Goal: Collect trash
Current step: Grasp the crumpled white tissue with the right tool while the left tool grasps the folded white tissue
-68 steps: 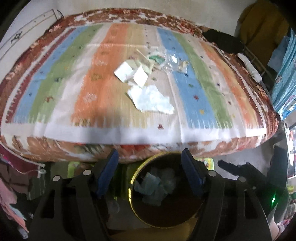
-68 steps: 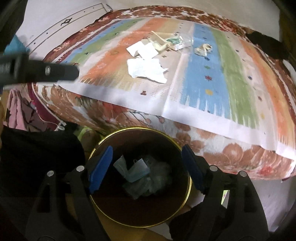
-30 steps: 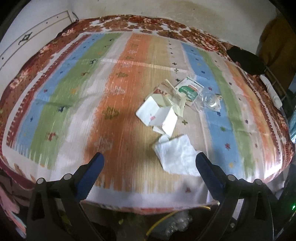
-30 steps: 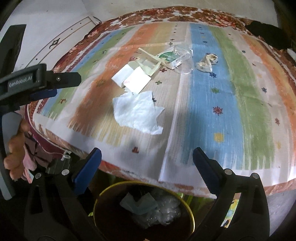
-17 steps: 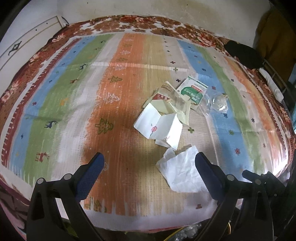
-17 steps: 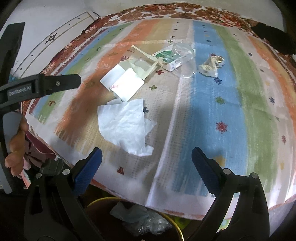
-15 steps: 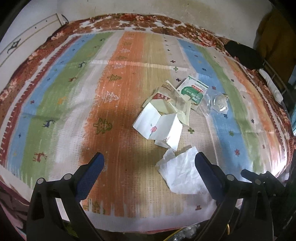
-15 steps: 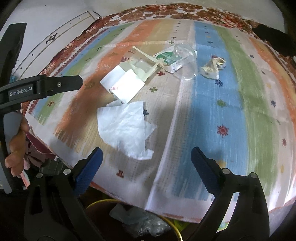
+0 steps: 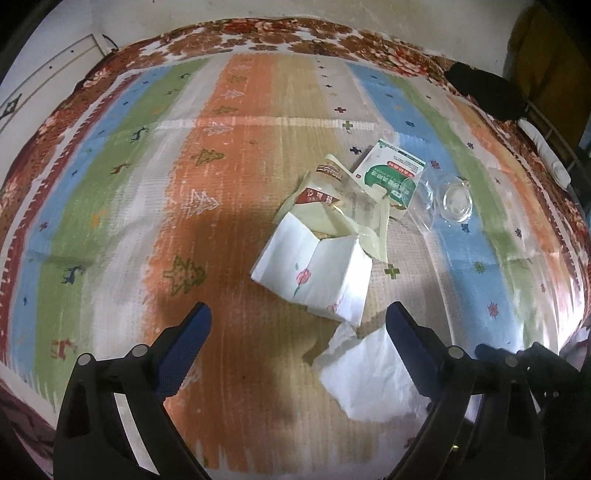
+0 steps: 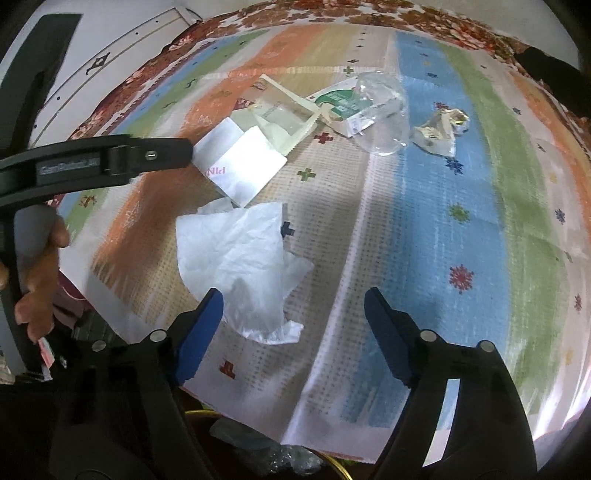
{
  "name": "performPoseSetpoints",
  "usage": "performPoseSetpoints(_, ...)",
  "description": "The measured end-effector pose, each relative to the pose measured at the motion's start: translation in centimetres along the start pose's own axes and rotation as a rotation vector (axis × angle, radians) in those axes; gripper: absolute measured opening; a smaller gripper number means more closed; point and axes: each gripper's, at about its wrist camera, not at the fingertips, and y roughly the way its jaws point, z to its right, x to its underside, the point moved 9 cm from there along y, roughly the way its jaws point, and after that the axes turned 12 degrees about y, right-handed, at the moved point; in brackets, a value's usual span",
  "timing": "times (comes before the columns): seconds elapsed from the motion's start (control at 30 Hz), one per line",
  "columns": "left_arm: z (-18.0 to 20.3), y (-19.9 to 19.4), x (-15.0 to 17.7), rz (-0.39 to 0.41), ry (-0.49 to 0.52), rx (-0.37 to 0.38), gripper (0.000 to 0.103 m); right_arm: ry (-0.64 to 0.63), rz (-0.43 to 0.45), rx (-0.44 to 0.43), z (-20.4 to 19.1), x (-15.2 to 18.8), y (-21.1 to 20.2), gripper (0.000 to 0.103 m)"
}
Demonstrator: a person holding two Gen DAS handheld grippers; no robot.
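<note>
Surface: bed covered by a striped mat (image 9: 236,122), bands of blue, green, orange, tan and white, woven with small trees, deer and crosses. A red-brown floral blanket (image 9: 295,35) is seen around the mat edge and hanging over the near side. Mat is creased in places, fold line visible across the far part.

Room: pale wall (image 9: 258,11) behind the bed; a white panel with a dark ornament (image 9: 22,96) at far left. A dark item (image 9: 484,94) lies at the far right corner of the bed, and a yellow-brown cloth (image 9: 546,66) is seen beyond it.

Trash is grouped near mat centre. A crumpled tissue (image 10: 240,266) lies nearest the front edge. Just behind it sits a folded white napkin (image 9: 314,269) with a pink flower print, touching a torn cream wrapper (image 9: 343,206). A green-and-white packet (image 9: 391,173) is overlapped by a clear plastic cup (image 10: 380,110) on its side. A crumpled foil scrap (image 10: 439,133) lies apart, on the blue band.

Left gripper (image 9: 297,332): fingers spread wide, nothing held, positioned over the orange band with the napkin just ahead and the tissue by its right finger. It is also seen from the side in the right wrist view, with the hand (image 10: 37,280) on it.

Right gripper (image 10: 293,314): fingers spread, nothing held, left finger overlapping the tissue's near edge in view; contact cannot be told.

A gold-rimmed bin (image 10: 332,461) with clear plastic inside is partly visible below the mat's front edge.
</note>
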Motion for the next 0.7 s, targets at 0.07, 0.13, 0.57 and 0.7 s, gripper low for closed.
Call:
performPoseSetpoints(0.07, 0.3, 0.6, -0.5, -0.002, 0.01, 0.005, 0.093, -0.004, -0.009, -0.008, -0.3, 0.0, 0.4, 0.065)
performPoseSetpoints(0.13, 0.5, 1.2, -0.8, -0.008, 0.017, 0.008, 0.093, -0.005, -0.026, -0.022, -0.7, 0.1, 1.0, 0.061)
performPoseSetpoints(0.57, 1.2, 4.2, -1.0, -0.061, 0.064, 0.02, 0.087, 0.022, -0.049, -0.007, -0.4, 0.5, 2.1, 0.031)
performPoseSetpoints(0.7, 1.5, 4.8, -1.1, -0.081, 0.067, 0.022, 0.079, 0.013, -0.054, -0.004, -0.4, 0.7, 2.2, 0.025)
